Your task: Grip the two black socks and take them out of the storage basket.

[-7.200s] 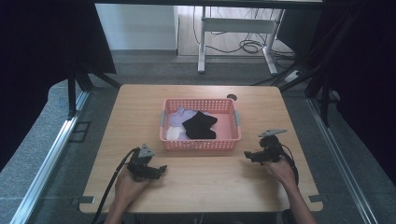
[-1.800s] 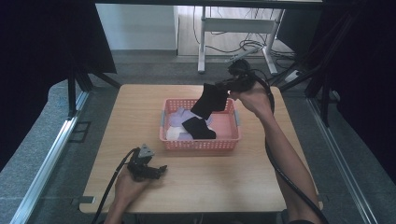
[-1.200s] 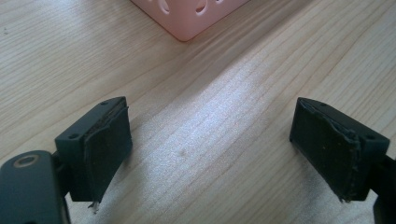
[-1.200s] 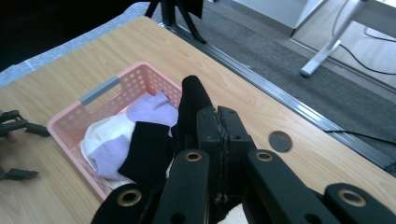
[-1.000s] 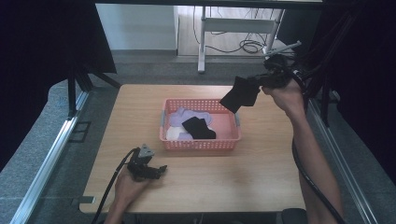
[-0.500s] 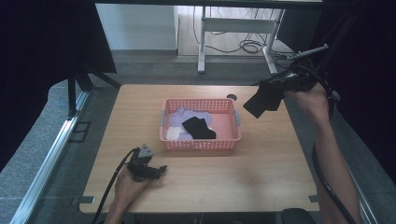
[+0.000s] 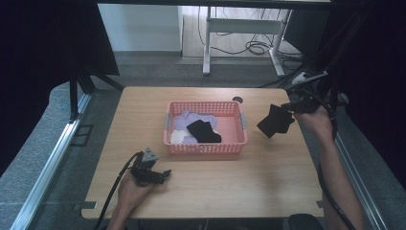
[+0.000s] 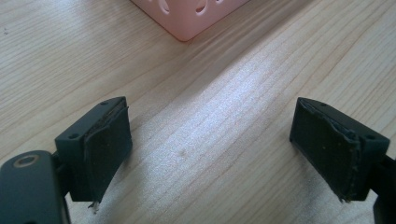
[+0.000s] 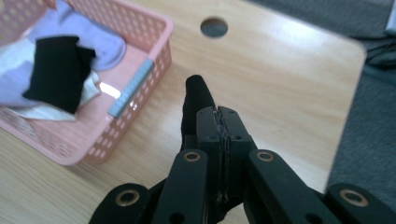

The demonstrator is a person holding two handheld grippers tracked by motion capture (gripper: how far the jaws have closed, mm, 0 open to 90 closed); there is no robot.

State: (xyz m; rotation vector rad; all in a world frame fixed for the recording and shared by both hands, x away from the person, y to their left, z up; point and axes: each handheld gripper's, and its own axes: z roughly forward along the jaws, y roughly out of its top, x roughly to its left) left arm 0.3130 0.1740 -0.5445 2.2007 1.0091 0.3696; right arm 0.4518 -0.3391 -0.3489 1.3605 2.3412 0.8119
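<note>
My right gripper (image 7: 292, 107) is shut on a black sock (image 7: 275, 120), which hangs above the table's right side, to the right of the pink basket (image 7: 207, 148). From the right gripper view the black sock (image 9: 195, 103) dangles below the closed jaws, whose tips meet at my right gripper (image 9: 219, 114). Inside the pink basket (image 9: 130, 93) lie another black sock (image 7: 203, 131) and pale lilac and white garments (image 7: 183, 120). My left gripper (image 7: 163, 173) rests on the table in front of the basket's left corner, open and holding nothing, its pads (image 8: 105, 144) wide apart over bare wood.
The wooden table (image 7: 215, 191) has a round cable hole (image 7: 237, 99) behind the basket. Its right edge runs close to the right hand. Dark curtains hang on both sides, and a desk frame with cables (image 7: 239, 28) stands on the floor beyond.
The right gripper picked a black sock out of the basket, lifted it and carried it right and down to the table's right side. The left gripper has stayed put.
</note>
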